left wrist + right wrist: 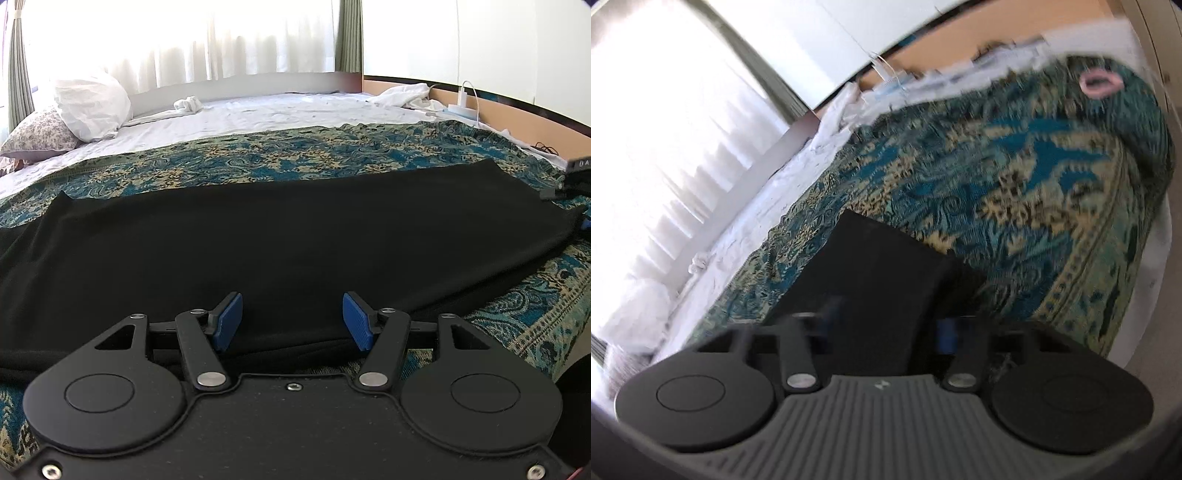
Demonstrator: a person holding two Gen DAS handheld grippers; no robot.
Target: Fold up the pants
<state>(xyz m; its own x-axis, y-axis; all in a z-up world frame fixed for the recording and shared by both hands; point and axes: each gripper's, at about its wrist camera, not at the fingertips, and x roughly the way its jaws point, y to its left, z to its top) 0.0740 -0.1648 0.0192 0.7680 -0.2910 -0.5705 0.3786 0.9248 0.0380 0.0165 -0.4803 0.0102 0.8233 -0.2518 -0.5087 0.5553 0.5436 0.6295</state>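
Observation:
Black pants lie spread flat across a teal patterned bedspread. My left gripper is open, its blue pads apart, low over the near edge of the pants. In the blurred, tilted right wrist view, one end of the pants runs between the fingers of my right gripper. Its blue pads stand apart and look open around the cloth. The right gripper also shows at the far right end of the pants in the left wrist view.
White pillows and a floral pillow lie at the back left on a white sheet. A wooden board with a charger runs along the right. A pink ring lies on the bedspread's far corner.

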